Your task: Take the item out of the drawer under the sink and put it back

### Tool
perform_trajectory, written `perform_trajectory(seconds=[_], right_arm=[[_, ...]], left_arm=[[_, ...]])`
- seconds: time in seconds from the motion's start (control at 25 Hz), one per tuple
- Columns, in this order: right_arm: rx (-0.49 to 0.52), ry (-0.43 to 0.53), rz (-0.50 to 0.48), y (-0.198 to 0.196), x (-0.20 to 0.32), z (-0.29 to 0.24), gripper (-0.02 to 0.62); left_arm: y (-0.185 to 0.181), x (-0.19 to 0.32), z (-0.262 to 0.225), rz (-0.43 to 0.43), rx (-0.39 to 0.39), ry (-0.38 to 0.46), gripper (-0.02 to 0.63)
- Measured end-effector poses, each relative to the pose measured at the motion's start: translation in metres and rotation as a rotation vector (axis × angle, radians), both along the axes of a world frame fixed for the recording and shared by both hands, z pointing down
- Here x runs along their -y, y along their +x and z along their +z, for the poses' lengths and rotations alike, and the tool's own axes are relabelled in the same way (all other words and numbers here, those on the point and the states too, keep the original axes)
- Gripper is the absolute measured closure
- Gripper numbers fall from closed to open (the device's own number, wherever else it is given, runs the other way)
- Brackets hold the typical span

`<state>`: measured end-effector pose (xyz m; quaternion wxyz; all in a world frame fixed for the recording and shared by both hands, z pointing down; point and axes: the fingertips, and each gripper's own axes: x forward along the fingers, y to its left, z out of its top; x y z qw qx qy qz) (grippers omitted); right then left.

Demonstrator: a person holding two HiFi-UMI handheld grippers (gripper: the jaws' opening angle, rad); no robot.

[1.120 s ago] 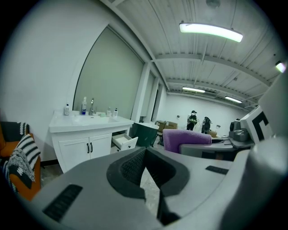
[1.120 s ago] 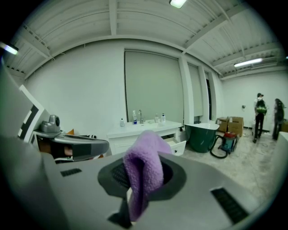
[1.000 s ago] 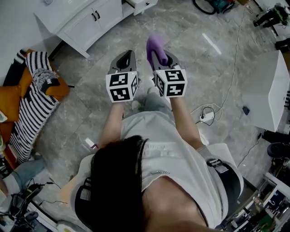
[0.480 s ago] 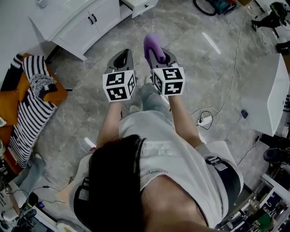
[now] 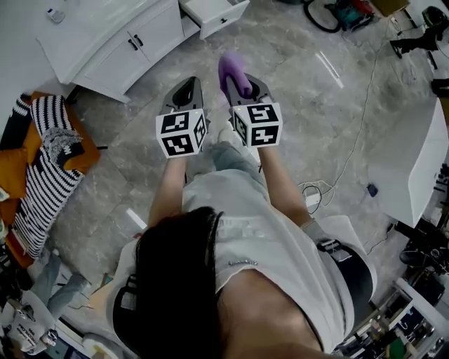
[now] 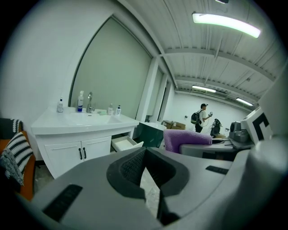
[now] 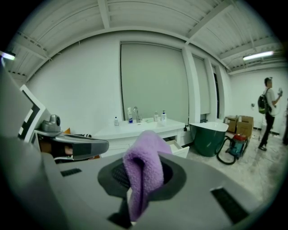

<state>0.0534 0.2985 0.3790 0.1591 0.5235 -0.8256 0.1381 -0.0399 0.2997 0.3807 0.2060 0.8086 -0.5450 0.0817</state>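
A grey stone floor (image 5: 302, 98) spread under everything, with the person (image 5: 238, 266) standing on it and holding both claws out in front at about the same height. Ahead and to the left stood the white sink cabinet (image 5: 105, 42), its two doors closed and bottles lined up by the tap. At the cabinet's right end the drawer (image 5: 214, 10) stood pulled out, well apart from both claws.

The left claw (image 5: 188, 84) was closed, its tips meeting with nothing between them; only floor showed through the gap behind the tips in the left gripper view. The right claw (image 5: 242, 85), just beside it, was clamped on the purple cloth (image 5: 230, 69).

The cloth stuck up in a soft fold above the right claw's jaws and hung down between them, off the floor and outside the drawer.
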Motion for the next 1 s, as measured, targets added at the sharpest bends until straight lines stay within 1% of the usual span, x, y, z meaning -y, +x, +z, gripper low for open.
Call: perform_trajectory(seconds=[0.12, 0.24, 0.36, 0.48, 0.64, 0.84, 1.0], right_arm=[[-0.001, -0.013, -0.007, 0.015, 0.024, 0.001, 0.541], [0.004, -0.023, -0.015, 0.026, 0.045, 0.003, 0.541], [0.008, -0.024, -0.029, 0.033, 0.063, 0.004, 0.541], [0.006, -0.026, -0.048, 0.038, 0.078, 0.008, 0.541], [0.004, -0.025, -0.073, 0.044, 0.098, 0.008, 0.541], [0.004, -0.019, -0.085, 0.053, 0.121, 0.007, 0.541], [0.004, -0.020, -0.092, 0.058, 0.129, 0.007, 0.541]], left_arm=[[0.012, 0.023, 0.000, -0.016, 0.003, -0.003, 0.604], [0.018, 0.043, 0.002, -0.039, 0.017, -0.023, 0.604], [0.027, 0.060, 0.005, -0.038, 0.022, -0.039, 0.604], [0.039, 0.072, 0.004, -0.025, 0.011, -0.025, 0.604], [0.050, 0.093, 0.000, -0.036, 0.010, -0.008, 0.604], [0.056, 0.114, -0.002, -0.053, 0.005, 0.001, 0.604], [0.059, 0.123, 0.000, -0.066, 0.005, -0.004, 0.604]])
